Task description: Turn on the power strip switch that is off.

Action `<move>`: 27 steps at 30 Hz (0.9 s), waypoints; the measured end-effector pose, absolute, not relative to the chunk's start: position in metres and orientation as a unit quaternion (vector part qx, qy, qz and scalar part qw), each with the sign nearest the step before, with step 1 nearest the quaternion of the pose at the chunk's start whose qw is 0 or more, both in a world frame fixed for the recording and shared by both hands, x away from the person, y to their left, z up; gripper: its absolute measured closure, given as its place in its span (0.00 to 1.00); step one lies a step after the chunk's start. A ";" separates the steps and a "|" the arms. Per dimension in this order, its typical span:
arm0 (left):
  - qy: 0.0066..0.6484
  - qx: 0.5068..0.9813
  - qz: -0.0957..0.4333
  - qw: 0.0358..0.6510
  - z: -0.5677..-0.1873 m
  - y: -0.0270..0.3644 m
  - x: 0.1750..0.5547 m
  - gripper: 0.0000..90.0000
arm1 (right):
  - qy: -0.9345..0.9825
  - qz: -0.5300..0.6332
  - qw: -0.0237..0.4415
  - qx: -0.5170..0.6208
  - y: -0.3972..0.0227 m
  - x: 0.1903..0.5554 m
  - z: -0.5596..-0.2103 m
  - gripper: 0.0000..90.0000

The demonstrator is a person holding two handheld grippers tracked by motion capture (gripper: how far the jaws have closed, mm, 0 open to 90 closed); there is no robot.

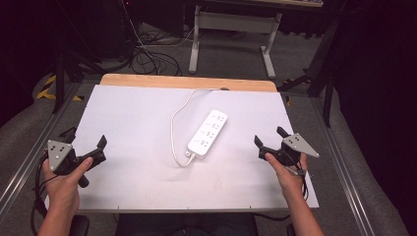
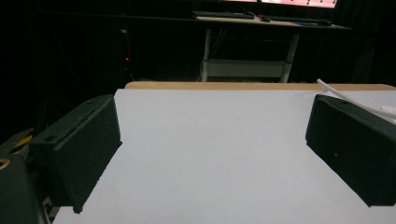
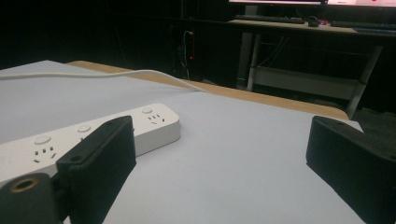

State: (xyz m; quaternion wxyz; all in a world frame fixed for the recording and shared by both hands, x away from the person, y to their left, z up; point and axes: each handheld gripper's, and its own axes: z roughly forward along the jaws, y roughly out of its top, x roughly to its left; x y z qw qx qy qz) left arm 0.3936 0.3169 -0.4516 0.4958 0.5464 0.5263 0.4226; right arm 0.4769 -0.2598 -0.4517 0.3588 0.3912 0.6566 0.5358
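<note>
Lying mid-table: white power strip (image 1: 208, 132) | left hand-held gripper (image 1: 84, 147) released | right hand-held gripper (image 1: 270, 138) released

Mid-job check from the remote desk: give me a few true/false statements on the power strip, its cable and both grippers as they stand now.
1. The power strip lies on the white board between the two grippers. True.
2. The left gripper is clamped on the cable. False: its jaws are open with nothing between them.
3. The right gripper is open. True.
4. A plug is inserted in the strip. False: its sockets look empty.
5. The cable runs toward the far edge. True.
</note>
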 end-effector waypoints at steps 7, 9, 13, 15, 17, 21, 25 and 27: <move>0.525 0.548 0.419 0.499 -0.452 0.316 0.394 0.04 | 0.657 0.534 0.360 0.391 -0.260 0.476 -0.452 0.11; 0.525 0.548 0.419 0.499 -0.452 0.316 0.394 0.05 | 0.656 0.535 0.360 0.392 -0.260 0.476 -0.452 0.13; 0.526 0.547 0.417 0.500 -0.452 0.316 0.395 0.05 | 0.651 0.540 0.363 0.390 -0.260 0.476 -0.451 0.39; 0.527 0.546 0.416 0.500 -0.452 0.316 0.395 0.05 | 0.649 0.541 0.364 0.392 -0.260 0.476 -0.451 0.47; 0.527 0.548 0.416 0.499 -0.452 0.317 0.395 0.05 | 0.650 0.540 0.365 0.391 -0.260 0.476 -0.450 0.51; 0.527 0.549 0.415 0.499 -0.452 0.317 0.395 0.05 | 0.652 0.544 0.364 0.382 -0.262 0.475 -0.449 0.71; 0.526 0.548 0.415 0.500 -0.452 0.317 0.395 0.05 | 0.653 0.544 0.373 0.371 -0.263 0.473 -0.447 0.91; 0.527 0.548 0.416 0.500 -0.452 0.317 0.395 0.05 | 0.655 0.542 0.379 0.366 -0.263 0.472 -0.447 0.97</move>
